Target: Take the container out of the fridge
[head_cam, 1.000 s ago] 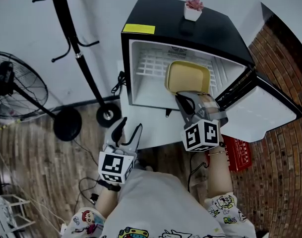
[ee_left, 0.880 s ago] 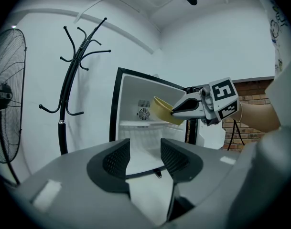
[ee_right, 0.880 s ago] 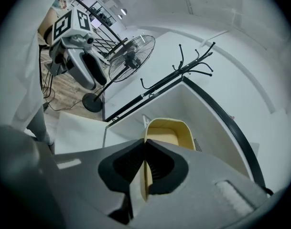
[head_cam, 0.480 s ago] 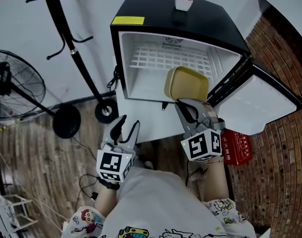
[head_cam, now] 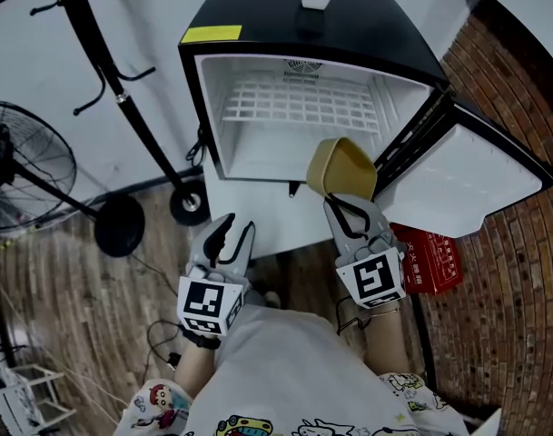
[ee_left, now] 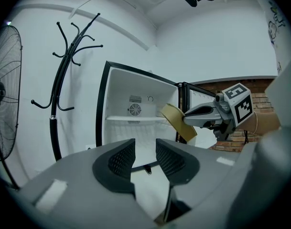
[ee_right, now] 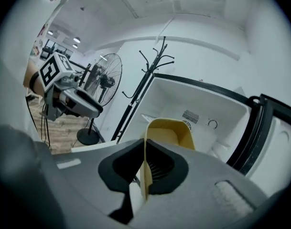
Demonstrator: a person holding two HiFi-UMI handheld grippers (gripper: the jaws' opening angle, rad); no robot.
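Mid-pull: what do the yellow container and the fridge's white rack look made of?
The container: likely thin moulded plastic, matt mustard yellow; smooth rounded corners, thin wall pinched in the right tool. The rack: a grid of thin white bars, probably coated wire, though plastic can't be ruled out.
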